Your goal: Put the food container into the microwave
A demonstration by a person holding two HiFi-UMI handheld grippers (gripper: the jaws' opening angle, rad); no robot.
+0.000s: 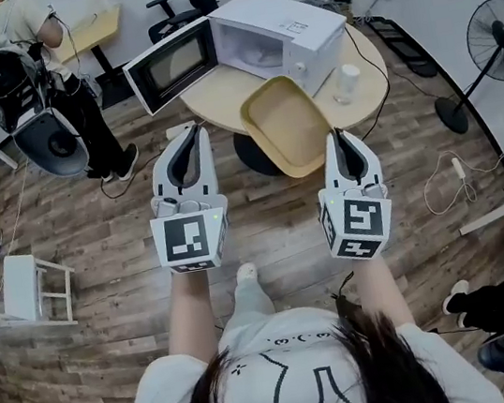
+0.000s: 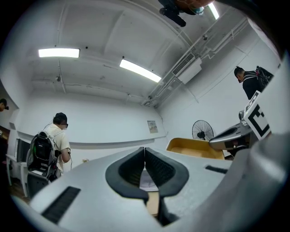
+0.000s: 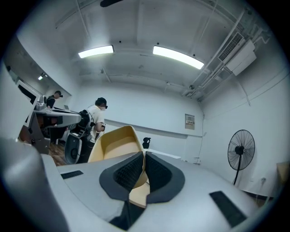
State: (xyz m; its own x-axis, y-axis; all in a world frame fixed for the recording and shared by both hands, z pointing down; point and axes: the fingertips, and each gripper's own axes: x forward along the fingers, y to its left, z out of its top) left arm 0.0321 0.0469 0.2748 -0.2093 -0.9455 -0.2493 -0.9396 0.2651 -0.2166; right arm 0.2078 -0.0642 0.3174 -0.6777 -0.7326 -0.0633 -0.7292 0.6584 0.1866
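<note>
A: Right gripper (image 1: 337, 135) – state?

B: Its jaws are clamped on the near rim of the container (image 1: 287, 124). In the right gripper view the tan wall sits pinched between the two pads, right at the gripper (image 3: 144, 155), and the container (image 3: 113, 140) rises ahead of it, open side showing.

A: Left gripper (image 1: 193, 131)?

B: Jaws together and nothing in them. In its own view the left gripper (image 2: 144, 149) has its tips meeting, with only background showing through the gap lower down. The container (image 2: 195, 147) is off to its right.

A: Where's the container against the microwave (image 1: 278, 35)?

B: Outside it, in front and a bit to the right, over the near edge of the table (image 1: 211, 93). It looks tilted – I can't tell from the head view whether its far edge touches the tabletop.

A: Microwave door (image 1: 172, 66)?

B: Swung open to the left, cavity visible.

A: Anything else?

B: A cup (image 1: 347, 81) on the table beside the microwave. A fan (image 1: 499, 38) stands on the floor far right. A person with a backpack (image 1: 7, 64) is at upper left, well apart.
</note>
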